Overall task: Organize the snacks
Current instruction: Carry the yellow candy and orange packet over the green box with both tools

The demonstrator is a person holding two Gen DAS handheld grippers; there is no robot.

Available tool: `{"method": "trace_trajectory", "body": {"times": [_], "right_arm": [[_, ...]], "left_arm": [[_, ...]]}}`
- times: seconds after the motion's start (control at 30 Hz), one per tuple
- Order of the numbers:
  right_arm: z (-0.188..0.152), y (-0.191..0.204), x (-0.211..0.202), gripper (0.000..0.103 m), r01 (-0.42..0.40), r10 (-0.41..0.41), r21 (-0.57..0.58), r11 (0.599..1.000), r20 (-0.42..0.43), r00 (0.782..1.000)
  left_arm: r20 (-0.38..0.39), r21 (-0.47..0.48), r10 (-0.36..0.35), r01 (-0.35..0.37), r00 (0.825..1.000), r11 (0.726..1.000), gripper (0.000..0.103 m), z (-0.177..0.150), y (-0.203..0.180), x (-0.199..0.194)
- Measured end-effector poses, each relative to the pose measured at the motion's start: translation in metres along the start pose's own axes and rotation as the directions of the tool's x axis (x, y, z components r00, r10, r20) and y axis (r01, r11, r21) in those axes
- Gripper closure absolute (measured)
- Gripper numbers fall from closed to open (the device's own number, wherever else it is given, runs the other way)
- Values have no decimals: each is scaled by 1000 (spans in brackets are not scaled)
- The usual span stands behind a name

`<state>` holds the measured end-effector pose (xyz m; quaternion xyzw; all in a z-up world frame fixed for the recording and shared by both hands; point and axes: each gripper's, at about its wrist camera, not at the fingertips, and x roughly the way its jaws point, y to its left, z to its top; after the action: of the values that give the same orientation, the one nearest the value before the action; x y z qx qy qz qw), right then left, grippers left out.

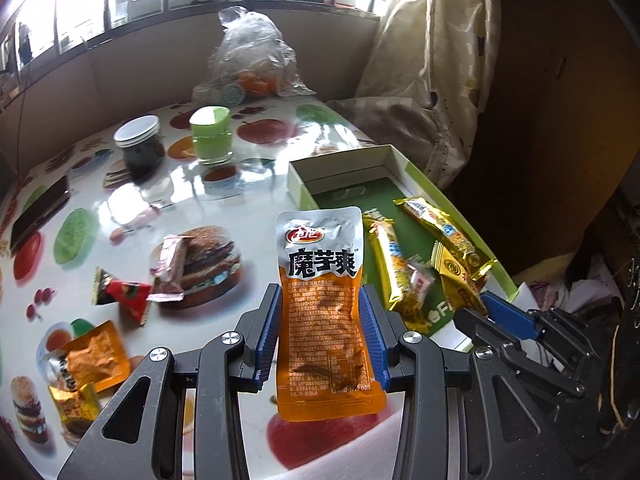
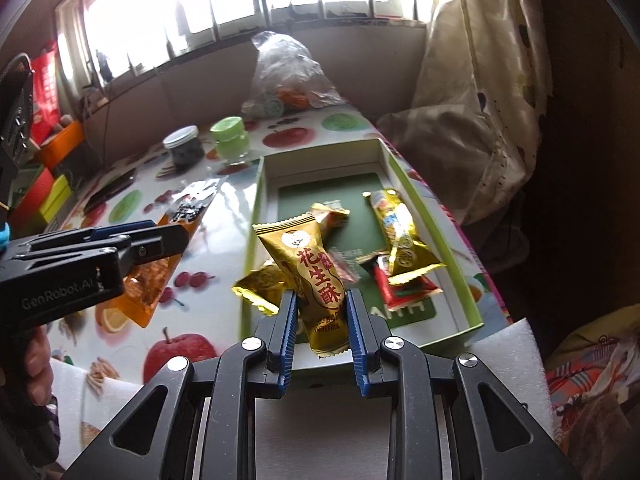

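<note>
The table (image 1: 192, 208) with its fruit-and-burger print fills most of what I see, and on its right side lies the green box (image 2: 404, 184), open at the top, with several gold and red snacks already lying inside. That puts me in the middle of the job: both my claws are loaded and some snacks remain loose on the table.

My left claw (image 1: 322, 322) is pinching an orange-and-silver pouch (image 1: 325, 280) upright, held above the table just left of the box. My right claw (image 2: 322, 320) is pressed onto a gold peanut bar (image 2: 316, 280), raised over the near end of the box.

I judge the right one goes first: lower it a little and let the bar drop among the others. The left must then carry its pouch rightward over the box wall before letting go.

Left over on the table are a pink bar (image 1: 172, 264), a red packet (image 1: 124, 294), another orange pouch (image 1: 96, 354) and a small yellow packet (image 1: 74, 402) near the edge; whether more lie out of view I cannot tell
</note>
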<state>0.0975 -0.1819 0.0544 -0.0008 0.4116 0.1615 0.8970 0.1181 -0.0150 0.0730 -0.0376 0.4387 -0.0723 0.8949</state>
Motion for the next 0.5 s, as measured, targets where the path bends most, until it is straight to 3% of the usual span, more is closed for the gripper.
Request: {"method": "trace_trajectory", "body": {"times": [0.5], "right_arm": [[-2, -23, 13, 80, 53, -52, 25, 998, -35, 998]], "left_arm": [[-58, 25, -54, 56, 997, 998, 63, 15, -28, 33]]}}
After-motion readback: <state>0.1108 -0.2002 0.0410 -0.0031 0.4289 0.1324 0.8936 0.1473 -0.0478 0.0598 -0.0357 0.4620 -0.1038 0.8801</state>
